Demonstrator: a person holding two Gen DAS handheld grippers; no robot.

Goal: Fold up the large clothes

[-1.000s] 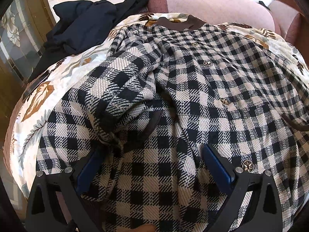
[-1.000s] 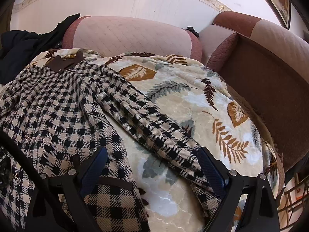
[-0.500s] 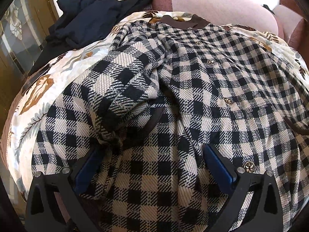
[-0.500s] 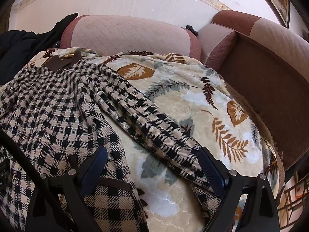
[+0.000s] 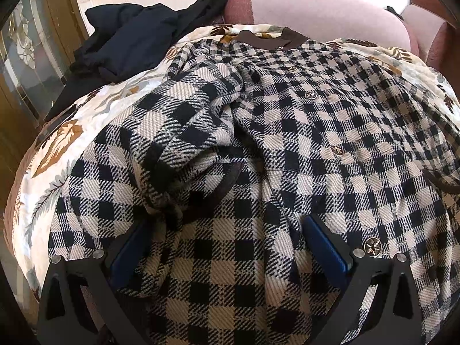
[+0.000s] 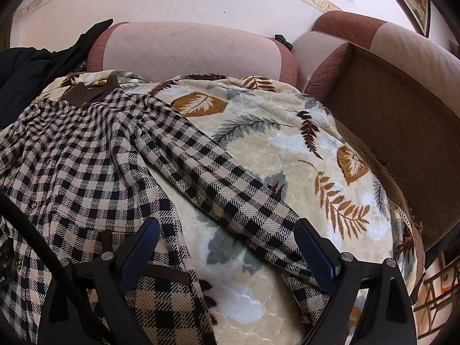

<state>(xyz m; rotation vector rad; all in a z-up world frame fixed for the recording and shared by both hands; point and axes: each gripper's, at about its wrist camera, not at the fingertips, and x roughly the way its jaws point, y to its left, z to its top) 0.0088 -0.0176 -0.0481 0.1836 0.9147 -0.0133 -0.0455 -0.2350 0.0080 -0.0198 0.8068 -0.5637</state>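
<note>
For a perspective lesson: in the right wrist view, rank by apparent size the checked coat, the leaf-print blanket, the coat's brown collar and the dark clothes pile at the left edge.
1. leaf-print blanket and checked coat: too alike to rank; the coat is nearer.
2. dark clothes pile, cut off by the frame.
3. brown collar.

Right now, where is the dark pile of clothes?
In the left wrist view the dark pile of clothes lies at the upper left, on the leaf-pattern blanket, left of the checked coat and against the pink sofa back.
</note>
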